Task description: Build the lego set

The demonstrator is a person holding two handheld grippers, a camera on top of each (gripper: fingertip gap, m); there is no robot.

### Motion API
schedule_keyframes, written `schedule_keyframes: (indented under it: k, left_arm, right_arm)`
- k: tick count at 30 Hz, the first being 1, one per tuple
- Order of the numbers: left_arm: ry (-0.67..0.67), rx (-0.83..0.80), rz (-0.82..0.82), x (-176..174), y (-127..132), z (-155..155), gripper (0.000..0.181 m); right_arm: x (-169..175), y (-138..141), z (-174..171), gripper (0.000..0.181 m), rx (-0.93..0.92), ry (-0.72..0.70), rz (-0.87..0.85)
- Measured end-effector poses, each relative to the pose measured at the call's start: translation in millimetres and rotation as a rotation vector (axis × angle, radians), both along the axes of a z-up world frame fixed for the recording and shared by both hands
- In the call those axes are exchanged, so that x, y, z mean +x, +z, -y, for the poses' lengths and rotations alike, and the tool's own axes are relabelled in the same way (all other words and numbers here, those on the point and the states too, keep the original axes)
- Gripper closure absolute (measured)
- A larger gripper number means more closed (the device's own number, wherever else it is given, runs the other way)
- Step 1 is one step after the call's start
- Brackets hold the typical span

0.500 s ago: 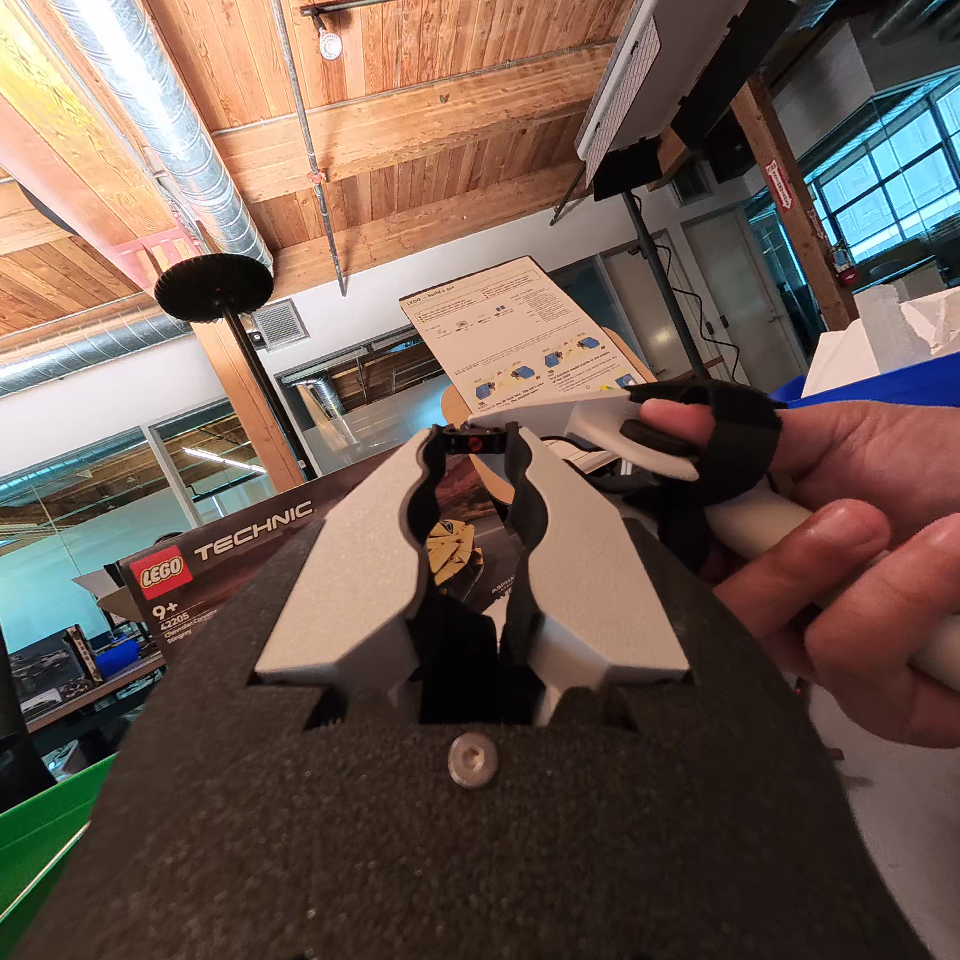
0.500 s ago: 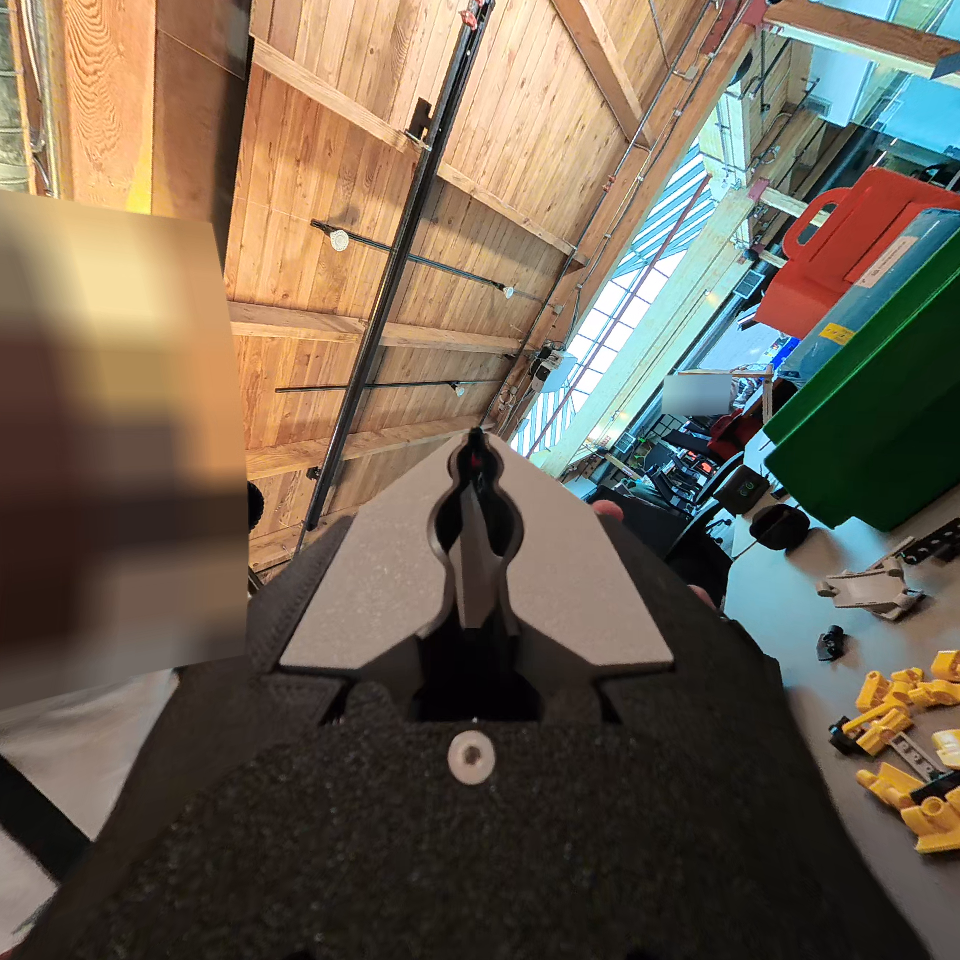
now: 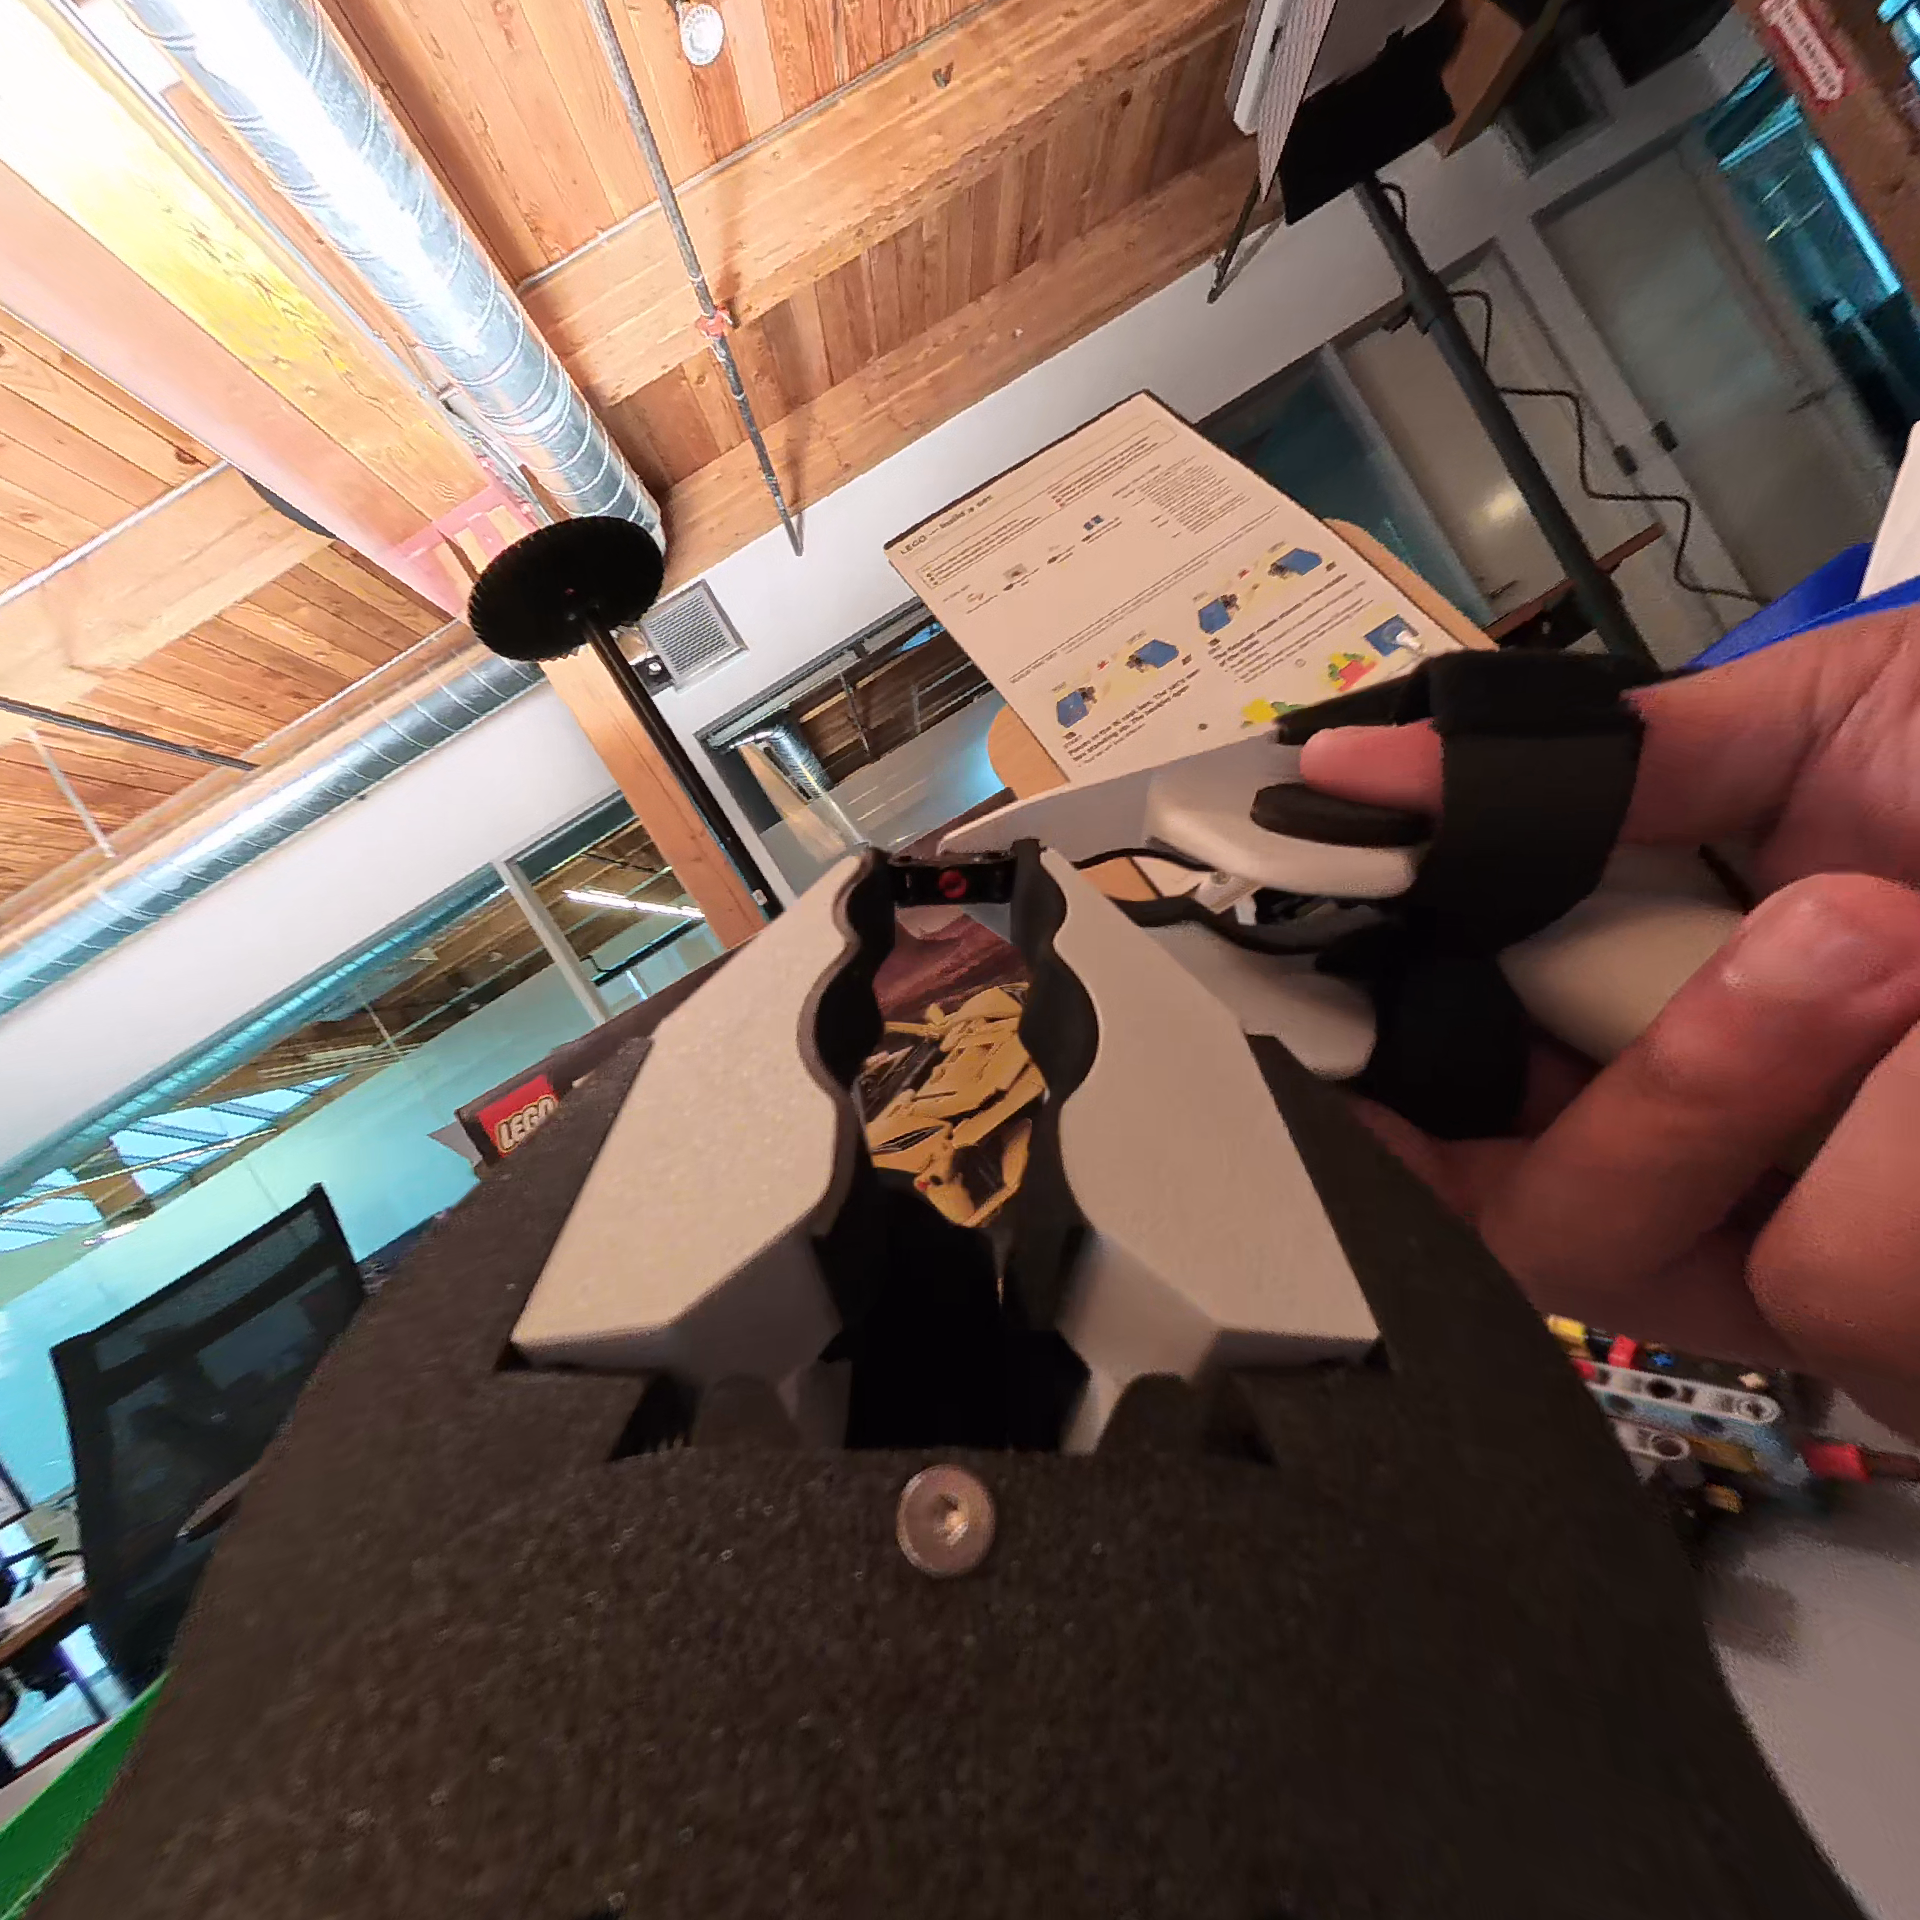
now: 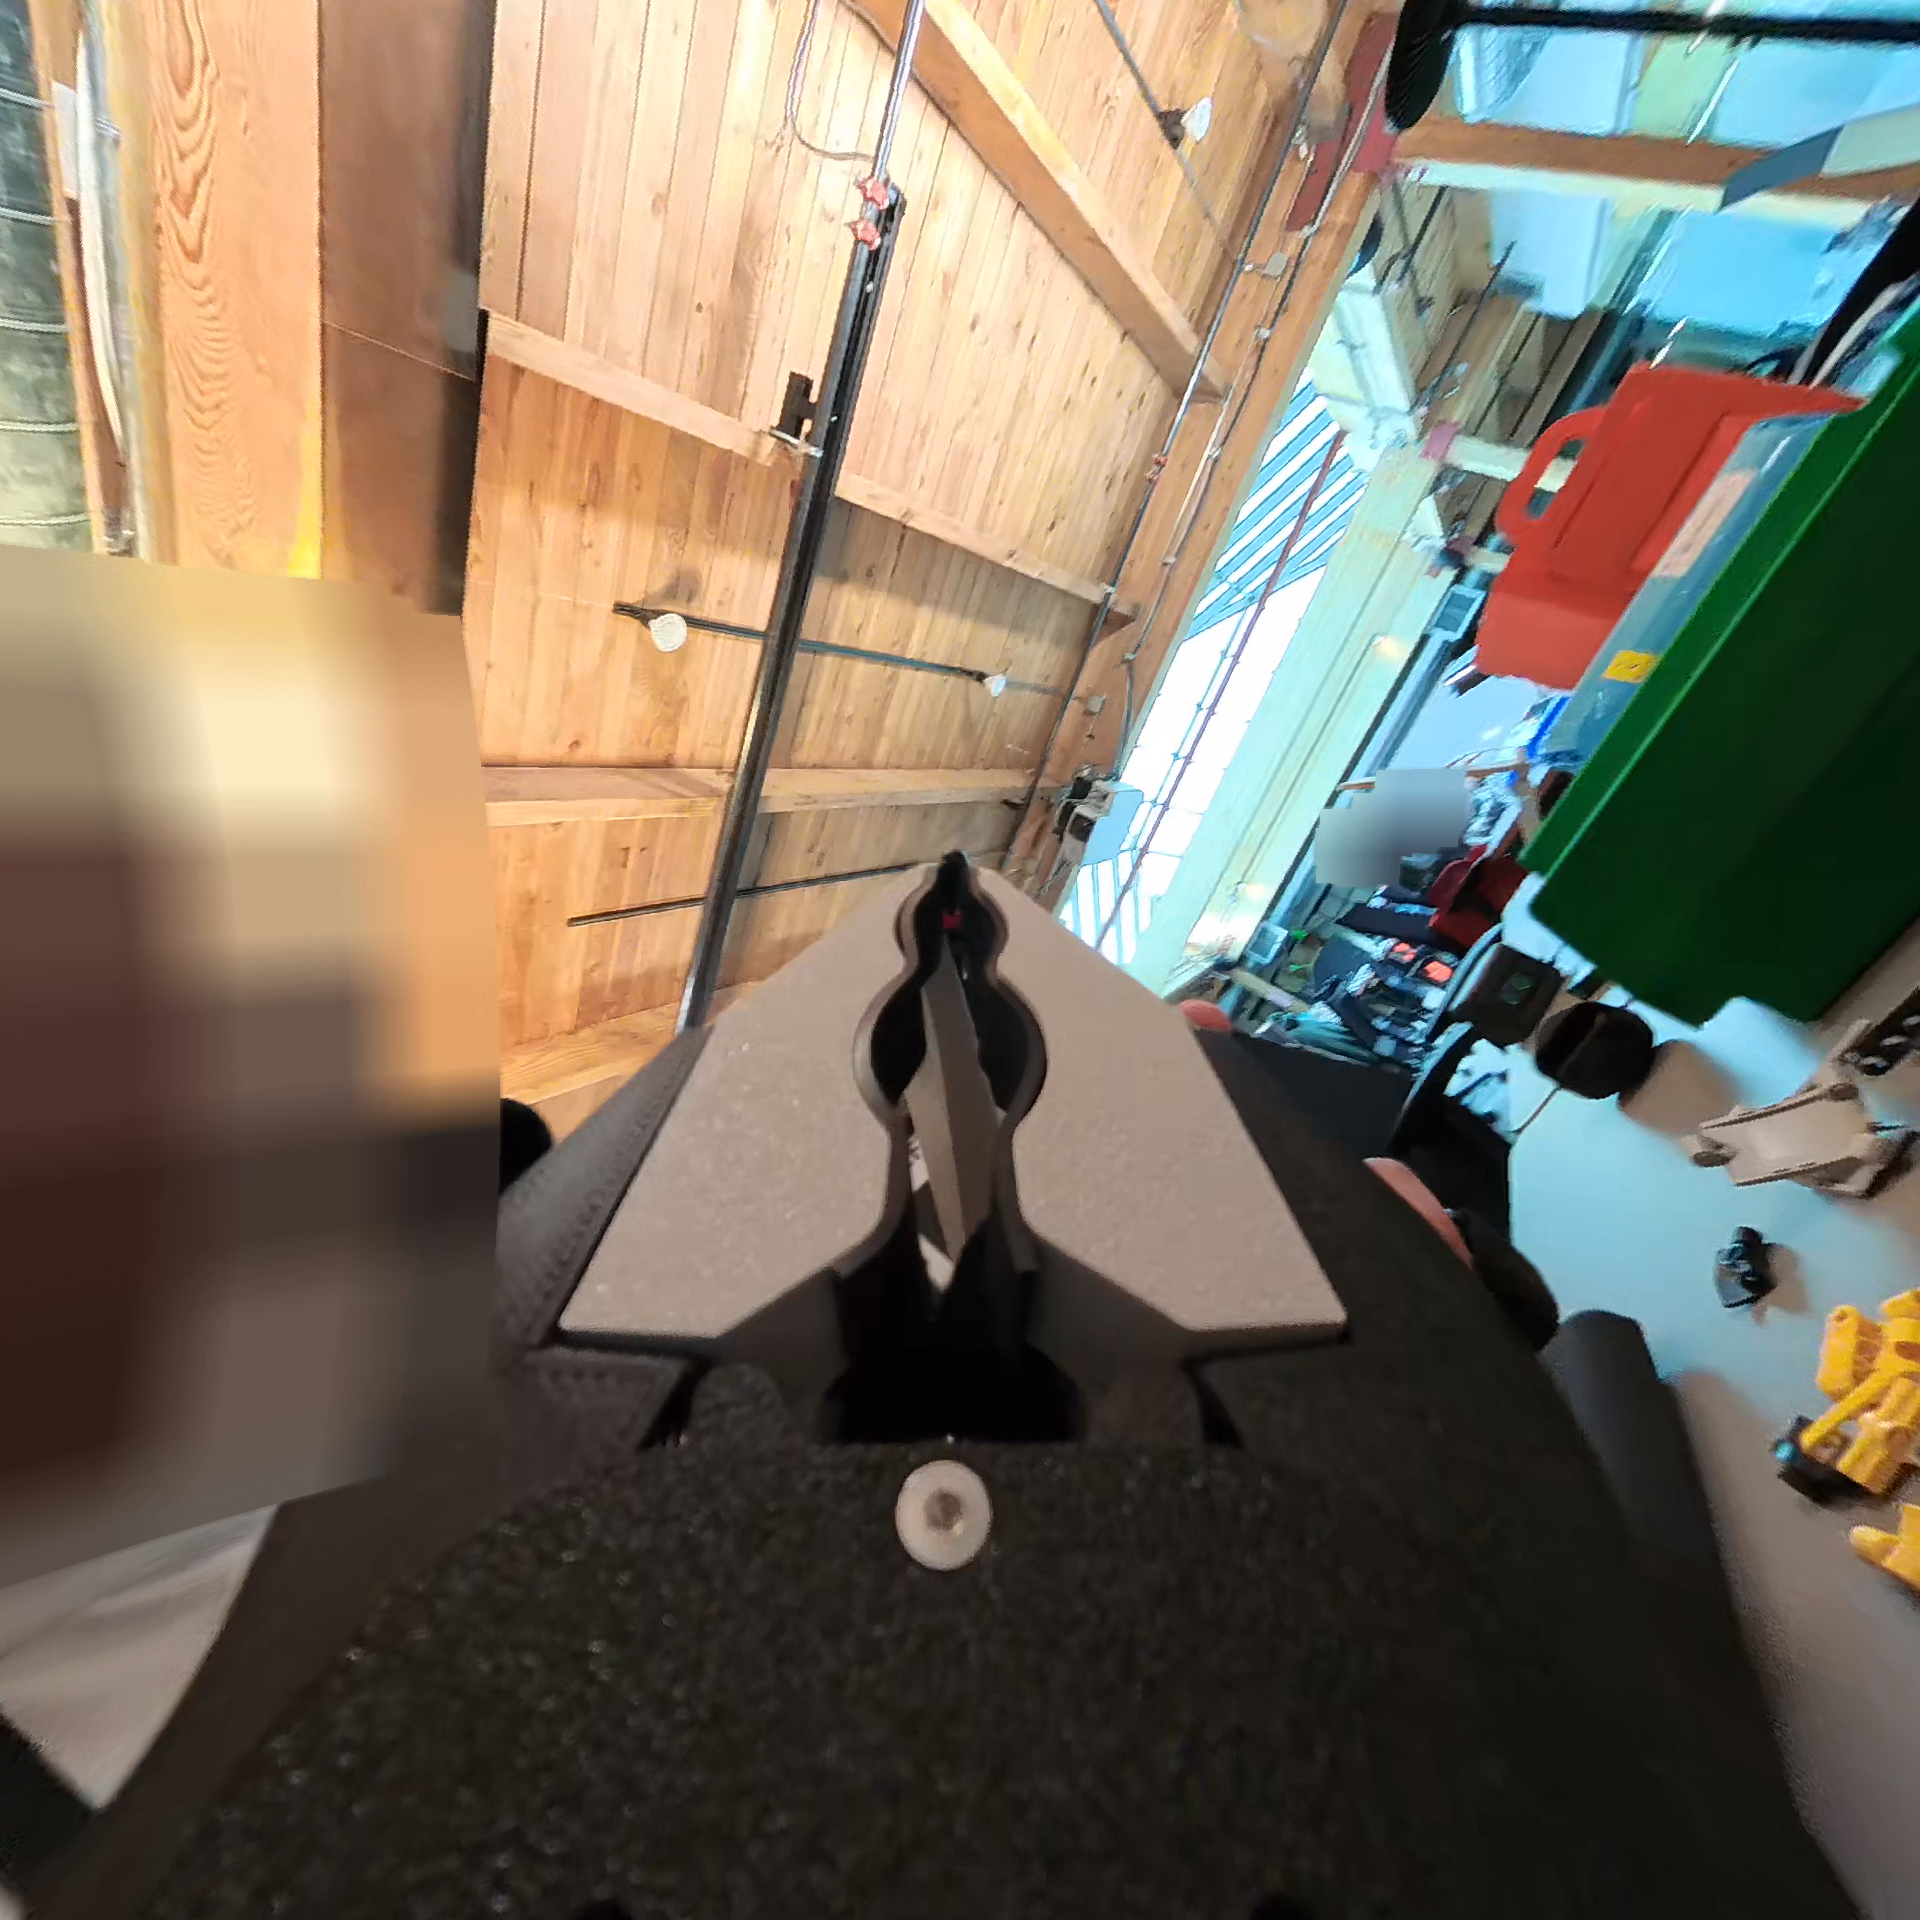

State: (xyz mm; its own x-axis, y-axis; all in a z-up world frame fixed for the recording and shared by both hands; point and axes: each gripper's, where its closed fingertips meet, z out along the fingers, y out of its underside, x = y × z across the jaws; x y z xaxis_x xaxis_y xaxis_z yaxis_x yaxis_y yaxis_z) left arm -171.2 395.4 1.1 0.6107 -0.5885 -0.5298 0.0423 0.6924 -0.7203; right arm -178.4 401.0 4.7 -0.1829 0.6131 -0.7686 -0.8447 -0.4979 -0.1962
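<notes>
My left gripper (image 3: 951,883) is shut on a small black lego piece with a red pin (image 3: 948,883), held at its fingertips up in the air. My right gripper, held by a person's hand (image 3: 1714,987), comes in from the right, and its white finger (image 3: 1091,821) meets the same piece from behind. In the right wrist view my right gripper (image 4: 951,899) is shut, with a black piece and a red dot (image 4: 949,916) at its tips. A grey wedge (image 4: 956,1112) shows in the gap between its fingers.
The lego box (image 3: 935,1091) and an instruction sheet (image 3: 1143,582) stand behind the left gripper. A partly built model (image 3: 1683,1403) lies on the table at the right. Yellow pieces (image 4: 1860,1423), a grey part (image 4: 1787,1143) and a green bin (image 4: 1766,779) show in the right wrist view. Only a small space, under 4 cm, lies between the two pairs of fingers. Both grippers' tips are roughly 20 cm from the partly built model (image 3: 1683,1403).
Both grippers have tilted and shifted together while keeping their hold. The lego box now looks closer behind the left fingers, and the model has come into view.
</notes>
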Motion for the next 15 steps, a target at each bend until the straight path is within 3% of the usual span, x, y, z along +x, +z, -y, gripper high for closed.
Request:
schedule_keyframes:
  k: [4,7,15]
  left_arm:
    - [0.028,0.02,-0.012,0.2,-0.6,0.5,0.16]
    - [0.041,0.017,-0.04,3.0,-4.1,-3.2,0.16]
    - [0.22,0.311,-0.225,11.9,-14.8,-1.6,0.161]
  right_arm:
    - [0.7,-2.0,-1.2,0.18,-0.007,-0.089,0.108]
    - [3.9,-7.7,-3.2,0.18,-0.034,-0.056,0.218]
    - [13.2,-8.0,-0.4,0.181,-0.092,-0.148,0.456]
